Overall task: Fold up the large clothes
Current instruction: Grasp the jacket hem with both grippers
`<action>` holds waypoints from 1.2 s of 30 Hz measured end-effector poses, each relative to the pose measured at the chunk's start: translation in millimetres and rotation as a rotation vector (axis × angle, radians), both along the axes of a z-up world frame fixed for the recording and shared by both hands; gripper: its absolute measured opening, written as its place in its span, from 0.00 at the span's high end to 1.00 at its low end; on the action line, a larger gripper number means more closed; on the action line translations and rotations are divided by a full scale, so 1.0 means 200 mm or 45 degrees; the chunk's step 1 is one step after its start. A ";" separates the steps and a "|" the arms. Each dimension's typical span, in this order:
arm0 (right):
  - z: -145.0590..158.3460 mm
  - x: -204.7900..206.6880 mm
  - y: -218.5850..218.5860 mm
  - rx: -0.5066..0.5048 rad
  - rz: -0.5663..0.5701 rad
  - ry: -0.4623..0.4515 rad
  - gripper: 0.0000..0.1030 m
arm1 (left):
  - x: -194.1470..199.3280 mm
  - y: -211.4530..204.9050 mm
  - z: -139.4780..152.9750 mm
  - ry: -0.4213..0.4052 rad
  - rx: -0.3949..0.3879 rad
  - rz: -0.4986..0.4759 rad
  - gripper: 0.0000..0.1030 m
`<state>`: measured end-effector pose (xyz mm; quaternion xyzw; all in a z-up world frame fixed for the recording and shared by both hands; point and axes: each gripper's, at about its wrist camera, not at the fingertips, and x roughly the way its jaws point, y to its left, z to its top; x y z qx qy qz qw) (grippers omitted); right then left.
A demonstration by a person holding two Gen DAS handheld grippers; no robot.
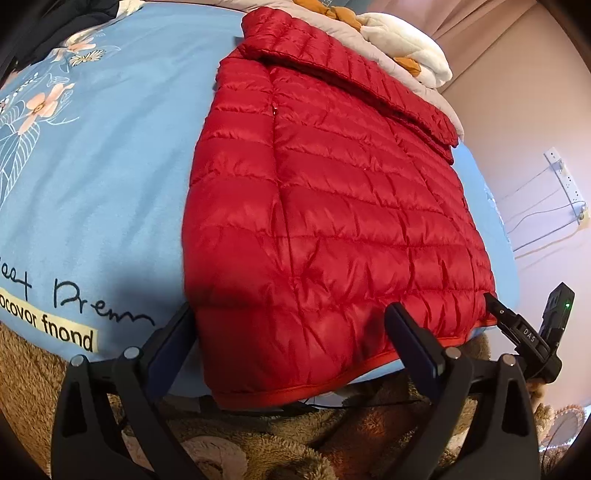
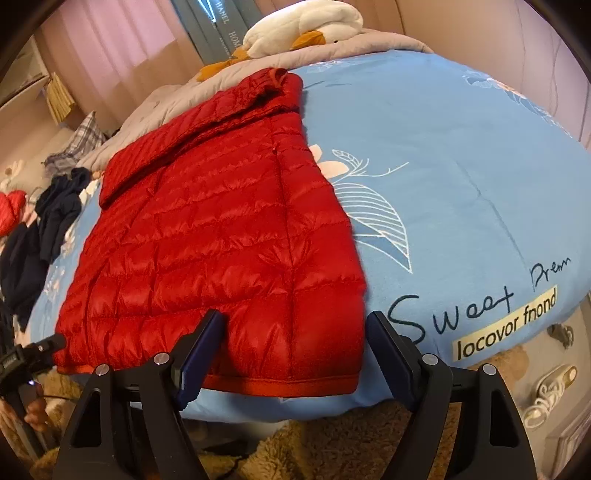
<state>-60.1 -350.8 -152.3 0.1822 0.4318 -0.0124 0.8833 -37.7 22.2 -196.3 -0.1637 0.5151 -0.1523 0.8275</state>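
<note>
A red quilted puffer jacket lies flat on the blue bedspread, sleeves folded in, hem toward me. My left gripper is open, its fingers spread on either side of the hem's one corner. My right gripper is open too, its fingers astride the hem's other corner. The jacket fills the left half of the right wrist view. The other gripper shows at the hem's far corner in each view, at the right edge and the left edge.
The bedspread carries flower prints and lettering. A white and orange plush toy lies on a grey blanket at the head end. Dark clothes lie at the bed's left side. A brown fleece blanket hangs below the hem.
</note>
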 end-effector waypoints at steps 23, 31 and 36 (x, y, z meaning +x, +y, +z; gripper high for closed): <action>-0.03 0.03 0.06 0.076 0.084 -0.061 0.62 | 0.03 -0.05 -0.02 -0.001 -0.104 -0.053 0.60; 0.04 0.02 0.07 0.069 0.103 -0.108 0.83 | -0.02 -0.08 0.11 -0.128 -0.059 -0.052 0.83; 0.17 -0.02 0.07 0.104 0.106 -0.203 0.87 | -0.06 -0.06 0.24 -0.227 -0.073 -0.044 0.84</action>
